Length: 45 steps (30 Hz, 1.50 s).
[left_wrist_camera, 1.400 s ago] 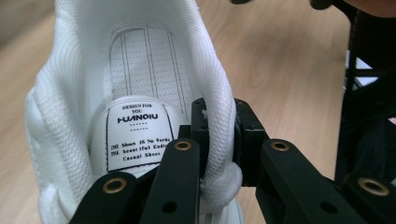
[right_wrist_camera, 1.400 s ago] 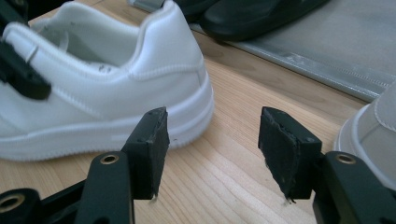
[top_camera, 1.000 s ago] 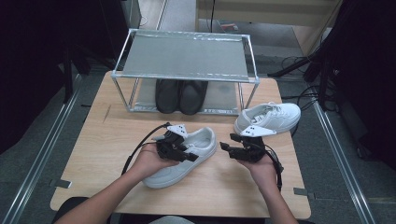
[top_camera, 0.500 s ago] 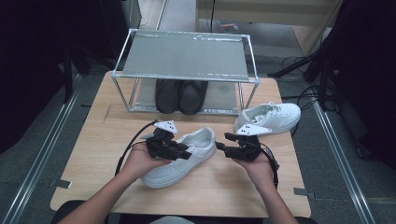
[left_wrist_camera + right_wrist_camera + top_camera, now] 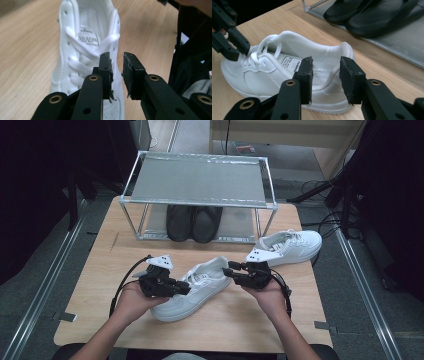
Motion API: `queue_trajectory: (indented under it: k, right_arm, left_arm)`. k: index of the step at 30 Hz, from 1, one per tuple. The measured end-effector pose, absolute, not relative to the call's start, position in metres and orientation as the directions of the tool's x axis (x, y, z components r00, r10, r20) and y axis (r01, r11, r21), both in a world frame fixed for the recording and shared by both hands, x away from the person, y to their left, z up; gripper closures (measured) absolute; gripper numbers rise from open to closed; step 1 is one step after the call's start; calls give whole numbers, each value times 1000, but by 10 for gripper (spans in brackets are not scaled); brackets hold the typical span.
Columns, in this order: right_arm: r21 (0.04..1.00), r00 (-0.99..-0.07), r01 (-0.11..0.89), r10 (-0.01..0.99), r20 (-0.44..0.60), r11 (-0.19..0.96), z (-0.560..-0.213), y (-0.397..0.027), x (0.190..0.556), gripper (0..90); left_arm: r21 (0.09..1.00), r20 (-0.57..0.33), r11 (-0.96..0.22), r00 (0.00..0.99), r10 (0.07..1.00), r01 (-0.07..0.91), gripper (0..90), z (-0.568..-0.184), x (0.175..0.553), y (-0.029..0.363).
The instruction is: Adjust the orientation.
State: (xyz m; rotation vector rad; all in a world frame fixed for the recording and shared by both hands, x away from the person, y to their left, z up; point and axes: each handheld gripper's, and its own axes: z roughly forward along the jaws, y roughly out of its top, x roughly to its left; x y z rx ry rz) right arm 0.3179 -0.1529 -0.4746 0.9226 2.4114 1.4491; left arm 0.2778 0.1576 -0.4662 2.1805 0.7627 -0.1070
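Near white sneaker [image 5: 192,287] lies on its sole on the wooden table [image 5: 95,270], in front of the metal shoe rack [image 5: 200,180], toe toward me and to the left, heel toward the rack.

My left gripper [image 5: 181,287] sits over the sneaker's forefoot and laces. Its jaws have just been closing; in the left gripper view [image 5: 117,72] a narrow gap remains, and I cannot tell whether a lace is pinched.

My right gripper [image 5: 227,271] is at the sneaker's heel end. Its jaws have also just been closing; in the right gripper view [image 5: 325,75] they stand apart in front of the collar, with a lace loop showing in the gap, pads not pressing on anything I can see.

Second white sneaker [image 5: 290,246]: right of the near one, beside the rack's front right leg. Black shoes [image 5: 194,222]: on the rack's lower shelf.
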Motion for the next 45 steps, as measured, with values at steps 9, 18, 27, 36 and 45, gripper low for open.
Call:
queue_trajectory:
  k: [9, 18, 27, 36, 45]
  right_arm:
    - [844, -815, 410, 555, 168, 346, -470, -144, 321, 827]
    - [807, -863, 373, 491, 120, 458, -480, -110, 316, 900]
    - [800, -865, 374, 487, 119, 469, -481, -107, 315, 900]
    - [799, -867, 383, 479, 138, 464, -482, -109, 310, 900]
    - [797, -866, 395, 474, 158, 457, -483, -111, 303, 900]
  left_arm:
    - [630, -322, -530, 812, 487, 568, 884, -475, 271, 155]
    - [632, -343, -512, 802, 489, 582, 898, -482, 270, 158]
    - [638, -327, -521, 812, 484, 568, 900, -484, 273, 160]
    - [637, -337, -513, 807, 486, 575, 900, -485, 282, 165]
    - [639, -307, -523, 810, 500, 565, 900, -484, 290, 168]
